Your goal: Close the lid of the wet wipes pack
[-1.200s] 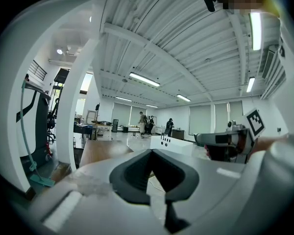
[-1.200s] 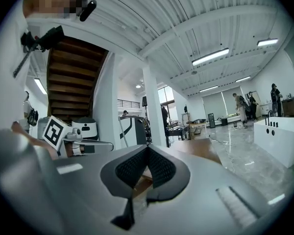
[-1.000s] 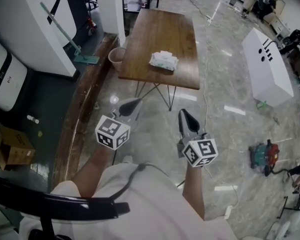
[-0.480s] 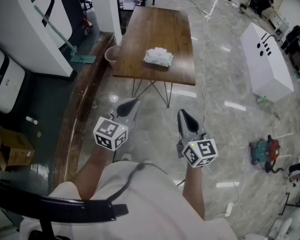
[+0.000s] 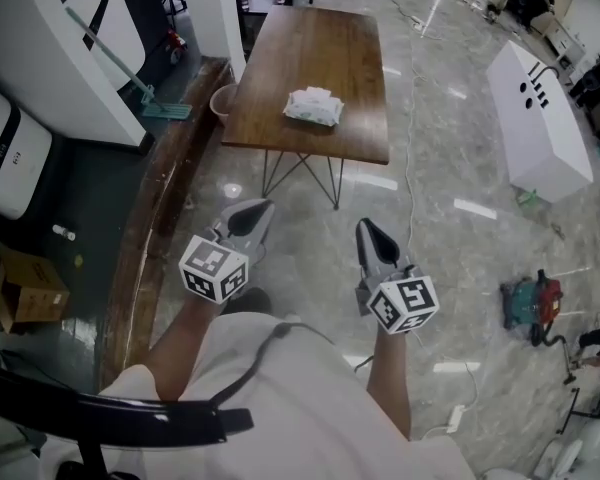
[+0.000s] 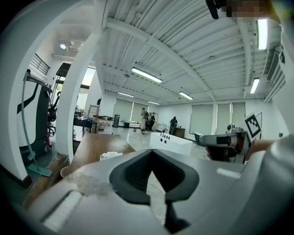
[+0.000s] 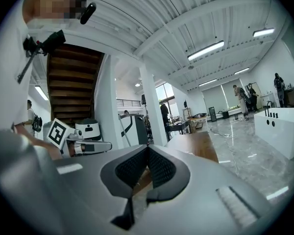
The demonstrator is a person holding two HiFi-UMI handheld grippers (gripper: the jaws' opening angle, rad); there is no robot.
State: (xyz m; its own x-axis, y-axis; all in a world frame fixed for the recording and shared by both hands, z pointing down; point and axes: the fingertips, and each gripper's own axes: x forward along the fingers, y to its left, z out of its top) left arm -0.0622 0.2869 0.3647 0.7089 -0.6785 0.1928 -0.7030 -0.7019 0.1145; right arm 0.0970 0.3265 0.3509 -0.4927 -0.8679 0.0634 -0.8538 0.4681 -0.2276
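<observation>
The white soft wet wipes pack (image 5: 313, 106) lies near the middle of the long brown wooden table (image 5: 325, 38), closer to its near edge, with nothing touching it. Its lid cannot be made out at this distance. Both claws hang over the glossy grey marble floor (image 5: 450, 178), well apart from the table and side by side. The left claw (image 5: 263, 206) is clenched on nothing, its tips meeting, and in its own view the pack (image 6: 110, 155) shows small beyond them. The right claw (image 5: 366, 225) is likewise clenched and empty. A pale round bucket (image 5: 222, 98) stands just beside the table's left edge.
</observation>
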